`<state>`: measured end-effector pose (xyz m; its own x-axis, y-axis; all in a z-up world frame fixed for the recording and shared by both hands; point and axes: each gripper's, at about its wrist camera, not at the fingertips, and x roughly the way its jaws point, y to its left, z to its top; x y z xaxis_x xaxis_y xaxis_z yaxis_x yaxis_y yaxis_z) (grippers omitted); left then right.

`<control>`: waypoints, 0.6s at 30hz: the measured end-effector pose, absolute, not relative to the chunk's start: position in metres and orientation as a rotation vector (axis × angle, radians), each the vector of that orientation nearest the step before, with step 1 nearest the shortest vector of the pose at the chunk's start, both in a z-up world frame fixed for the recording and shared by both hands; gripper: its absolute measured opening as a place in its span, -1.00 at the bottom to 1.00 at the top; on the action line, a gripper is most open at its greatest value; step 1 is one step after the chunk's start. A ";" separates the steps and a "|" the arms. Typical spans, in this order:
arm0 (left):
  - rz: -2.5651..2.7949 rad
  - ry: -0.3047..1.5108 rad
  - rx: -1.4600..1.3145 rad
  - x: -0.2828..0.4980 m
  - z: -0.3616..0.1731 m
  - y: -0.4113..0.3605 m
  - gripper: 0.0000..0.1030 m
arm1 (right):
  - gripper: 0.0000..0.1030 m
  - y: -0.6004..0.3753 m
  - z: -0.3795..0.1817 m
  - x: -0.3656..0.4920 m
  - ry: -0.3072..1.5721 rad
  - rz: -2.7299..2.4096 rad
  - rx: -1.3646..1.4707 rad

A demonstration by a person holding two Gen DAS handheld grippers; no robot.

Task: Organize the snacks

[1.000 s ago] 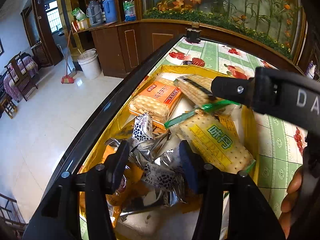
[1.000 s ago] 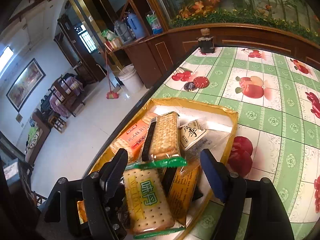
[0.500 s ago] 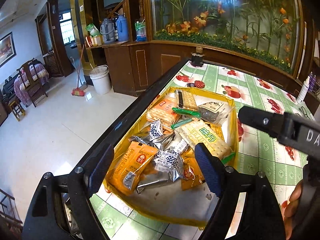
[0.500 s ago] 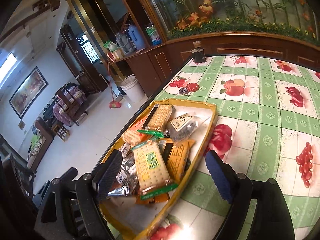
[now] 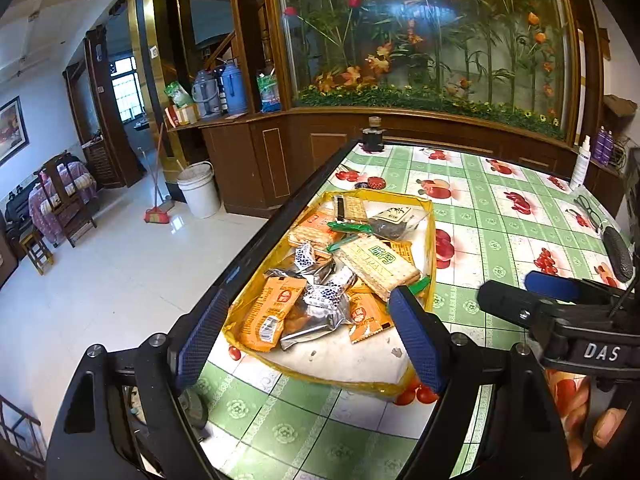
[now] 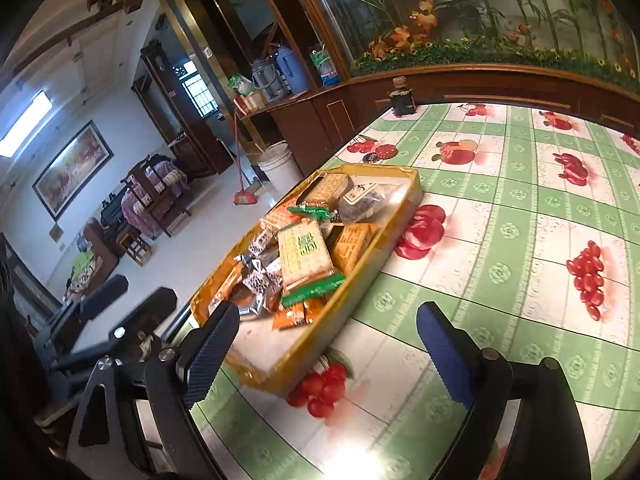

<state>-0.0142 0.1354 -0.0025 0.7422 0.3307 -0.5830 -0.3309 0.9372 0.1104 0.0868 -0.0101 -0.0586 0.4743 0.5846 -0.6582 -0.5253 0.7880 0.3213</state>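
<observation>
A yellow tray (image 5: 430,236) (image 6: 360,268) full of snack packets sits near the table's left edge. A green-labelled cracker pack (image 5: 376,264) (image 6: 304,256) lies on top, with orange packets (image 5: 272,312) and silver-blue packets (image 5: 324,296) in front. My left gripper (image 5: 308,344) is open and empty, back from the tray's near rim. My right gripper (image 6: 332,352) is open and empty, above the tray's near right corner; it also shows in the left wrist view (image 5: 532,300).
The table has a green fruit-print cloth (image 6: 520,208) and a black left edge (image 5: 280,232). A dark bottle (image 5: 373,134) stands at the far corner. A white spray bottle (image 5: 580,164) and glasses (image 5: 588,212) lie at the right.
Both grippers have drawn back and up from the tray. The left gripper's fingers have opened wide, away from the silver packets. The snacks have not moved.
</observation>
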 end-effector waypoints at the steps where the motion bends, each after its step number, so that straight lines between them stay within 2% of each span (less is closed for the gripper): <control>1: 0.367 0.634 0.004 -0.017 -0.001 0.135 0.62 | 0.77 -0.015 -0.058 0.083 0.830 0.686 0.080; 7: 0.371 0.616 0.029 -0.038 0.004 0.128 0.63 | 0.78 -0.037 -0.054 0.065 0.806 0.690 0.052; 10: 0.382 0.610 0.046 -0.047 0.007 0.126 0.81 | 0.78 -0.041 -0.055 0.055 0.794 0.711 0.016; 12: 0.401 0.600 0.075 -0.052 0.009 0.122 1.00 | 0.78 -0.039 -0.056 0.047 0.785 0.729 -0.021; 18: 0.383 0.575 0.082 -0.068 0.014 0.119 1.00 | 0.78 -0.022 -0.052 0.023 0.728 0.813 -0.162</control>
<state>-0.0675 0.1186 0.0141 0.7704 0.3757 -0.5150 -0.3305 0.9262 0.1813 0.0228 -0.0216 -0.0522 0.4628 0.6043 -0.6486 -0.7109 0.6901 0.1358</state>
